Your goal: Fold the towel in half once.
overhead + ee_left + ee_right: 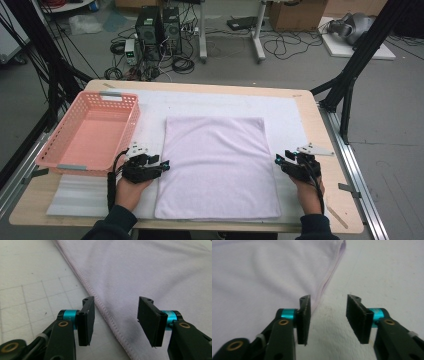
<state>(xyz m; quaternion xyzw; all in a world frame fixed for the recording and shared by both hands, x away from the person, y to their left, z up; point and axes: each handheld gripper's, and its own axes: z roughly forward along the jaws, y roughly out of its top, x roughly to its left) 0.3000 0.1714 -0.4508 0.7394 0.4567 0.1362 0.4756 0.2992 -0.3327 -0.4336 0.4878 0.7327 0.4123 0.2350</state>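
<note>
Towel [150,272] cut off by both gripper views' edges, person's forearms [112,222] cropped at high view's bottom

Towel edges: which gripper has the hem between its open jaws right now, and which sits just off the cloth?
The left gripper: the towel hem runs between its open jaws. The right gripper frames mostly bare mat, hem by its left jaw.
</note>
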